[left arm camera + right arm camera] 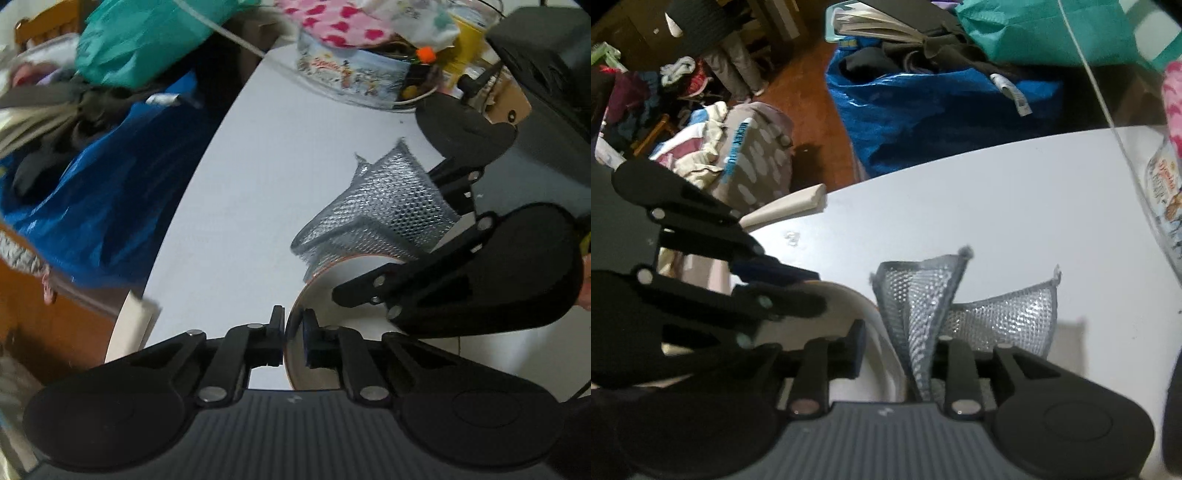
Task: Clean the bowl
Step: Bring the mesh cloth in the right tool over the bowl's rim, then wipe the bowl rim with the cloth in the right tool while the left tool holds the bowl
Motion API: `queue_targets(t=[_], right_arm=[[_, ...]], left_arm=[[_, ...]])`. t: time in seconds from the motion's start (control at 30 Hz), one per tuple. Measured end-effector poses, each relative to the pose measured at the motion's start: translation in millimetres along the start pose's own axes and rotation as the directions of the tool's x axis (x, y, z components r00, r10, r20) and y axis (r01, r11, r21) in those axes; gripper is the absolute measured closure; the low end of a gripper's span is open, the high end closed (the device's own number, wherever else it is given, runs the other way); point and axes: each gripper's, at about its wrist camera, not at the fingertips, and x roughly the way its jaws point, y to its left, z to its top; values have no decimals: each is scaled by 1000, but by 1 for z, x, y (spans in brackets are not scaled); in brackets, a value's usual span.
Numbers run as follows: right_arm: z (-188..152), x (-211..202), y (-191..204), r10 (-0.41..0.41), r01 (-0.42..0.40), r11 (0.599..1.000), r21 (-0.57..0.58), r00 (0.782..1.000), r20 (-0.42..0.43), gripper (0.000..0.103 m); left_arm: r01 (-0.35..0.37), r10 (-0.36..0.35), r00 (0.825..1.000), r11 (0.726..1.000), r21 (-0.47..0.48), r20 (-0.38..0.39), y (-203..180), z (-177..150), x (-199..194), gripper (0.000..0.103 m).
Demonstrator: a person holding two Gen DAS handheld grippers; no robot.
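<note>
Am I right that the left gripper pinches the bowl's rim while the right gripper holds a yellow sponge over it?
Not quite: the right gripper holds a silver mesh scouring cloth, not a yellow sponge, as the right wrist view shows. The left gripper does pinch the bowl by its rim.

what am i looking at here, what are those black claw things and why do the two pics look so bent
Those black claws are hand-held grippers, one in each of a person's hands, each with two fingers. A wide-angle camera sits on each, looking along the fingers, which bends the picture. One picture is from the left gripper, the other from the right gripper; each also shows the other one from the side.

On the white table is a white bowl with a brownish rim. The left gripper pinches that rim. The right gripper has a silvery mesh scrubbing cloth between its fingers, over the bowl. Further back stand a decorated tin and a blue bag beside the table.
</note>
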Motion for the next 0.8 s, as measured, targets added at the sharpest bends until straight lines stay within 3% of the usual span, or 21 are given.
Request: queue_targets(t=[0.3,0.6,0.8], right_arm=[[-25,-14,-21,104,-110,980,163,994,43,68],[-40,-32,-39,177,-211,919,334,976,129,64],[-45,-42,-45,173,-228,901,369,969,177,69]], left_arm=[[-21,21,1000,993,-117,1,4,-10,-20,91],[-7,6,1000,965,-262,-7,6,-32,-36,91],[7,-12,1000,958,-285,-14,4,-38,-36,91]])
